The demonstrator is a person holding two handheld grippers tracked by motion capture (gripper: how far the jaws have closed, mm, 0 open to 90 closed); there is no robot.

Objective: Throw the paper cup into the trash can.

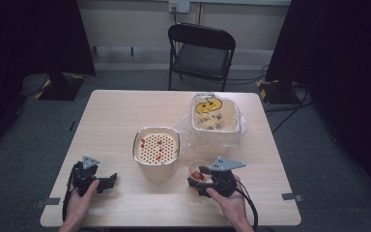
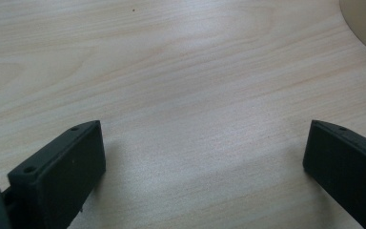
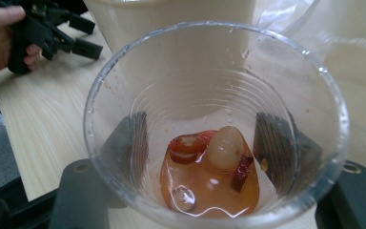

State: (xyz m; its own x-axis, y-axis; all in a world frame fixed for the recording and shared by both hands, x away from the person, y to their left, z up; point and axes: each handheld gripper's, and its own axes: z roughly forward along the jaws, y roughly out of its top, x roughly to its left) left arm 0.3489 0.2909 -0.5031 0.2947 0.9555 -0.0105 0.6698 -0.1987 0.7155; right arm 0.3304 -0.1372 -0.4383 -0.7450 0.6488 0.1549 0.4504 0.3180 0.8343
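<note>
A clear plastic cup [image 1: 197, 170] stands at the table's front right, and my right gripper [image 1: 196, 179] is shut on it. In the right gripper view the cup [image 3: 209, 90] holds shallow orange liquid, red fruit bits and one pale round fruit [image 3: 225, 148]. The black jaws press its wall from both sides, with the right gripper [image 3: 202, 143] centred on it. My left gripper [image 1: 108, 182] rests at the front left, open, with bare wood between its jaws. The left gripper [image 2: 202, 157] points across the table top.
A beige bowl with a perforated strainer insert [image 1: 157, 128] sits mid-table with red bits on it. Behind the cup stands a beige tub [image 1: 216, 126] lined with a clear plastic bag. A black folding chair [image 1: 200, 50] is beyond the table's far edge.
</note>
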